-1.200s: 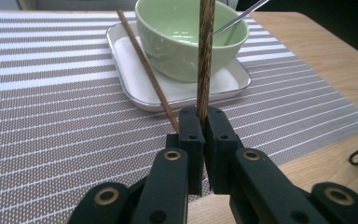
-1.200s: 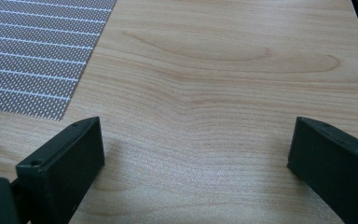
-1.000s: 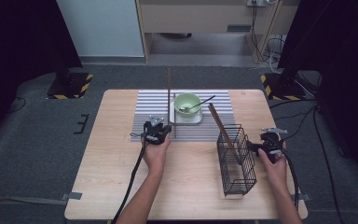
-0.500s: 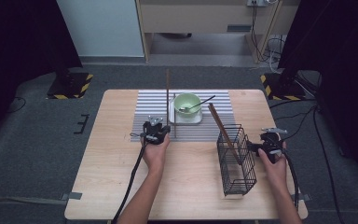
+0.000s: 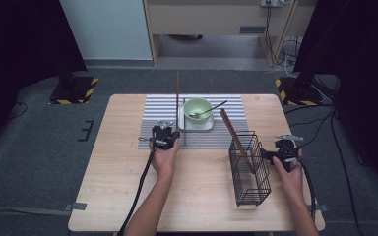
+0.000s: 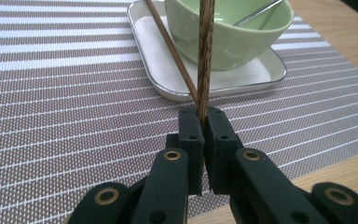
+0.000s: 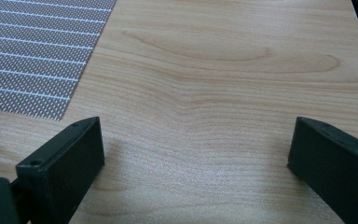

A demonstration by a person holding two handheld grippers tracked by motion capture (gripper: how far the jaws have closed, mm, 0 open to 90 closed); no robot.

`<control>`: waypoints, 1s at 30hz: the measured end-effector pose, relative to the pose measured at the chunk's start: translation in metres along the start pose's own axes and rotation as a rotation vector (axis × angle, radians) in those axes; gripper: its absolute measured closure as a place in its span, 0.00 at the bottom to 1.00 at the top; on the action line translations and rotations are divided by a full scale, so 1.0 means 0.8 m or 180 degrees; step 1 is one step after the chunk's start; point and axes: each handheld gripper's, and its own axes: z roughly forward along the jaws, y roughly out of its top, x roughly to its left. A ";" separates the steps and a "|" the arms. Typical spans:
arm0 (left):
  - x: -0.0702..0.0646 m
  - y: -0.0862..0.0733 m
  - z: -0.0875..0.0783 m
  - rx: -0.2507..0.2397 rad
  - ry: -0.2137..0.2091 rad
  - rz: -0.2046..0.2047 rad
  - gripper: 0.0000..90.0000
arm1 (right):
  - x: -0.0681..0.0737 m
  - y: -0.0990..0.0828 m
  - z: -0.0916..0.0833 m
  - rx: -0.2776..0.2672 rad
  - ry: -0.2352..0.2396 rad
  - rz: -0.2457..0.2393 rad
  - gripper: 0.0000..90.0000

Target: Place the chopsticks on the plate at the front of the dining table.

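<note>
My left gripper (image 6: 201, 119) is shut on a dark wooden chopstick (image 6: 205, 56), which stands up out of the jaws in front of the green bowl (image 6: 242, 32). In the high view this gripper (image 5: 165, 135) sits on the striped placemat (image 5: 157, 115), with the chopstick (image 5: 177, 98) rising straight above it. A second chopstick (image 6: 168, 46) lies slanted against the white tray (image 6: 261, 74). A metal spoon (image 5: 209, 109) rests in the bowl. My right gripper (image 7: 198, 140) is open over bare wood, just right of the black wire basket (image 5: 249, 169), which holds a leaning chopstick (image 5: 230, 129).
The placemat (image 7: 28, 60) covers the far middle of the wooden table (image 5: 202, 196). Cables trail from both grippers toward the near edge. Forearms enter from the bottom of the high view. The basket stands tall beside my right hand.
</note>
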 end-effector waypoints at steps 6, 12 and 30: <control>0.002 -0.001 0.005 0.0005 0.0021 -0.0028 0.95 | 0.000 0.000 0.000 0.0001 0.0001 0.0000 0.04; 0.002 -0.004 0.012 -0.0023 0.0072 -0.0011 0.96 | 0.000 0.000 0.000 0.0000 0.0000 0.0001 0.04; 0.001 -0.008 0.017 0.0027 0.0075 -0.0042 0.95 | 0.000 0.000 0.000 0.0000 0.0000 0.0000 0.04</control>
